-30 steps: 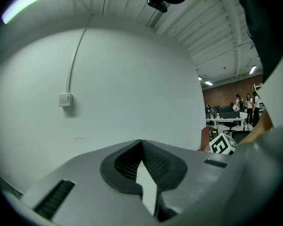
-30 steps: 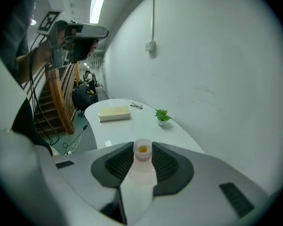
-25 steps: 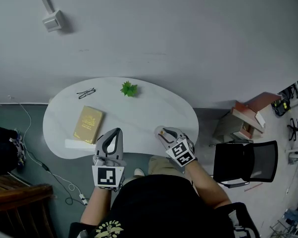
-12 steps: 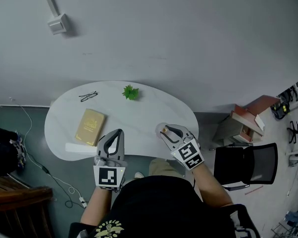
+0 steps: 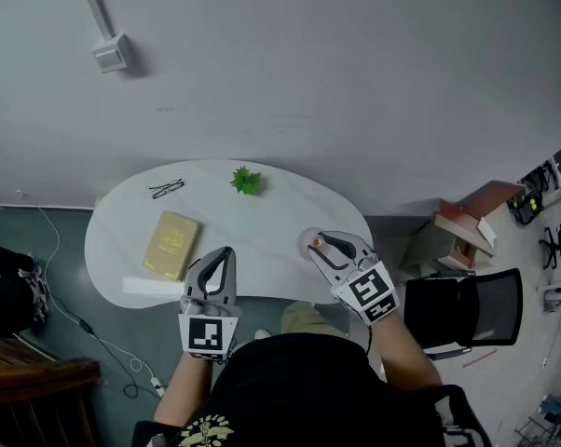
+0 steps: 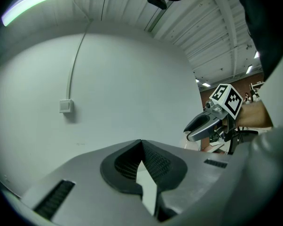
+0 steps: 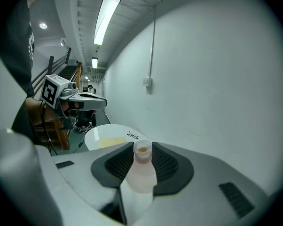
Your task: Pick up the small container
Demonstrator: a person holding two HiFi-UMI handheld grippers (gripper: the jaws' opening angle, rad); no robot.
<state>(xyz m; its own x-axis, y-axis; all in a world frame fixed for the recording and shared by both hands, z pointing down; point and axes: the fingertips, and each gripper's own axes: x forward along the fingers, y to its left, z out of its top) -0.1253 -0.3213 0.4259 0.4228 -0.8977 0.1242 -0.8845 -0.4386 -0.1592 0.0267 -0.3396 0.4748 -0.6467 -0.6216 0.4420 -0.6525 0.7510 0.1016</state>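
1. My right gripper (image 7: pixel 142 150) clamps the small container (image 7: pixel 140 175) by its body, neck upright, above the white table's (image 5: pixel 262 217) near edge.
2. My left gripper (image 6: pixel 141 142) is pressed closed on nothing.
3. Risk: a tilt or jerk could let the smooth-looking container slip through the pads and fall past the table edge.

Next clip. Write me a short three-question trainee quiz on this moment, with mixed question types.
1. True or false: the left claw is shut with nothing between its jaws.
2. Multiple choice: the right claw is shut on A) black-framed glasses, B) a small translucent plastic container, C) a green plant sprig.
3. Fill in: the tan rectangular book lies on the person's ___ side of the white kidney-shaped table.

Key: 1 true; 2 B; 3 left.
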